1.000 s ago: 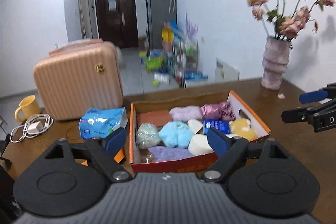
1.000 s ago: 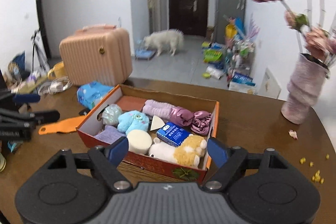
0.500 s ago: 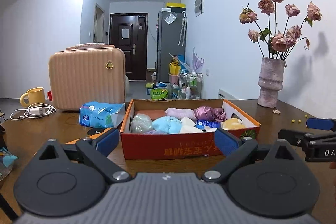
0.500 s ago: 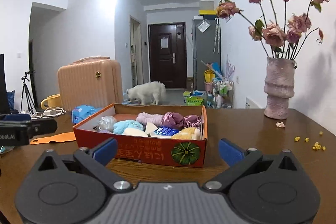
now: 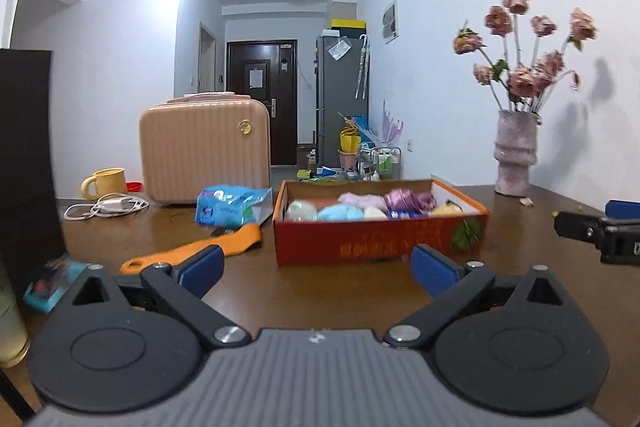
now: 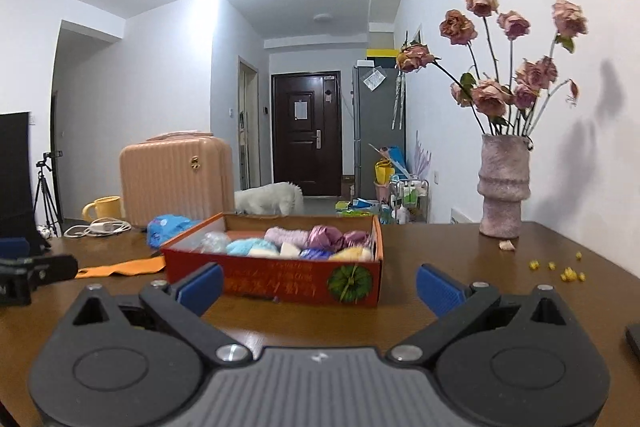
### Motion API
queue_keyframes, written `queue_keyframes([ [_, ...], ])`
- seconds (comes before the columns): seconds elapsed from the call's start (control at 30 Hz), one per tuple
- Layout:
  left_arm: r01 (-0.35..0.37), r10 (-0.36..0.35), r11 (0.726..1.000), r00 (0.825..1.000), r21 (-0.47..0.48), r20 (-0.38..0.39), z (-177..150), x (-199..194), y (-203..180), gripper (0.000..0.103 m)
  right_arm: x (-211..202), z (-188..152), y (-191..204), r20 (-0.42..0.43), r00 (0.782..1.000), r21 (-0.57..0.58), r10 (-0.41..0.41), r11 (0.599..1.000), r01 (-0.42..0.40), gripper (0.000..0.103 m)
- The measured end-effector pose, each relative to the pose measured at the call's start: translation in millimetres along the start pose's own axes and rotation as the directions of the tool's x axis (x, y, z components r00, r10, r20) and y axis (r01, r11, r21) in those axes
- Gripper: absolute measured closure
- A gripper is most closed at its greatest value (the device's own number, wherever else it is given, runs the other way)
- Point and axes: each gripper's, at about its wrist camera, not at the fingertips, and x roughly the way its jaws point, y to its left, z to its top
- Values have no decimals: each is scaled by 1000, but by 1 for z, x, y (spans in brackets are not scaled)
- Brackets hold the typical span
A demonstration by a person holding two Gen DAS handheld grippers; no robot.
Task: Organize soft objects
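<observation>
An orange-red cardboard box stands on the brown table. It holds soft things: a light blue plush, a pink towel roll, purple satin cloth, a yellow plush and a white sponge. My left gripper sits low before the box's long side, apart from it, its jaws opening with nothing between them. My right gripper faces the box's right corner, open and empty. One of its fingers shows at the left wrist view's right edge.
Left of the box lie an orange plastic tool, a blue tissue pack, a peach suitcase, a yellow mug and a charger cable. A vase of dried roses and yellow crumbs are right. A white dog stands beyond.
Both grippers sank and drew back from the box, tilting from looking down into it to nearly level with its rim. Both pairs of jaws spread wider.
</observation>
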Motion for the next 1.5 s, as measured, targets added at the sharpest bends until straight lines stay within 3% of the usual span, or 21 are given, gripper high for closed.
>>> queue_keyframes([
  [0.33, -9, 8, 1000, 1000, -21, -26, -59, -114, 18, 0, -105, -68, 25, -62, 998, 37, 33, 999, -30, 0],
  [0.4, -49, 49, 999, 998, -8, -40, -65, -131, 18, 0, -126, -78, 32, -83, 996, 65, 35, 997, -30, 0],
  [0.53, -17, 17, 1000, 999, 16, -28, -64, -148, 13, 0, -163, -95, 53, -68, 997, 21, 42, 999, -41, 0],
  [0.67, -9, 9, 1000, 1000, 11, -3, -56, -150, 7, 0, -166, -96, 65, -49, 998, -45, 45, 998, -47, 0],
  [1.5, 2, -2, 1000, 1000, 15, -11, -61, -151, 6, 0, -166, -95, 65, -60, 998, -20, 22, 1000, -23, 0],
])
